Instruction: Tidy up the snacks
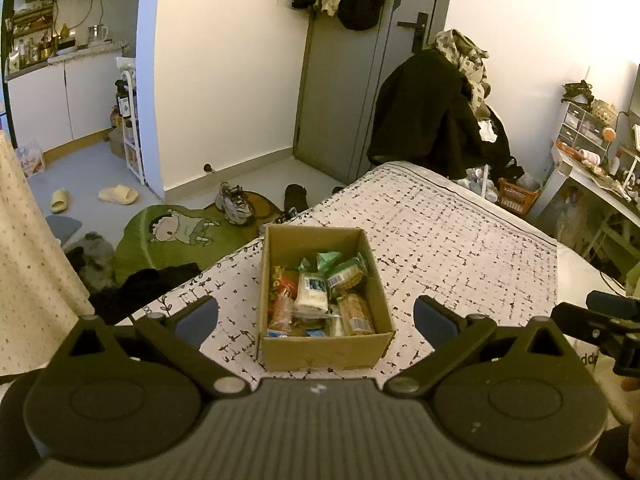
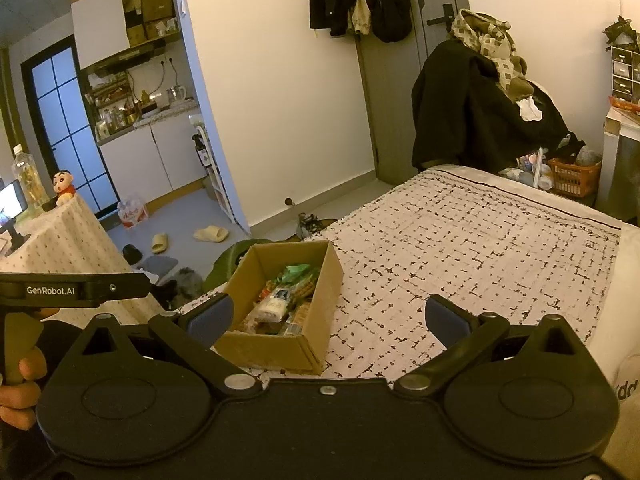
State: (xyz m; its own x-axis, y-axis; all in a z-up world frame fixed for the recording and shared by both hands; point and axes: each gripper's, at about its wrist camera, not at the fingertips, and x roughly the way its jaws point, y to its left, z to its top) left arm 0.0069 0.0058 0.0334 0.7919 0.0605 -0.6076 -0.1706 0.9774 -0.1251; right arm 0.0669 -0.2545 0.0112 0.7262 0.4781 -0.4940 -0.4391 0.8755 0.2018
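Note:
A brown cardboard box (image 1: 320, 350) stands on the patterned bedspread (image 1: 460, 240), near the bed's left edge. It holds several wrapped snacks (image 1: 316, 296), among them a white pack, green packs and biscuit packs. My left gripper (image 1: 316, 316) is open and empty, held just in front of the box with the box between its fingers in view. My right gripper (image 2: 328, 316) is open and empty, to the right of the box (image 2: 276, 348), over the bedspread (image 2: 480, 240). The snacks (image 2: 280, 300) show in the right wrist view too.
The bed's left edge drops to a floor with a green rug (image 1: 168, 236), shoes (image 1: 234, 202) and slippers (image 1: 118, 194). A chair piled with dark clothes (image 1: 436, 116) stands at the bed's far end. A cloth-covered table (image 2: 60, 236) with a toy figure is at left.

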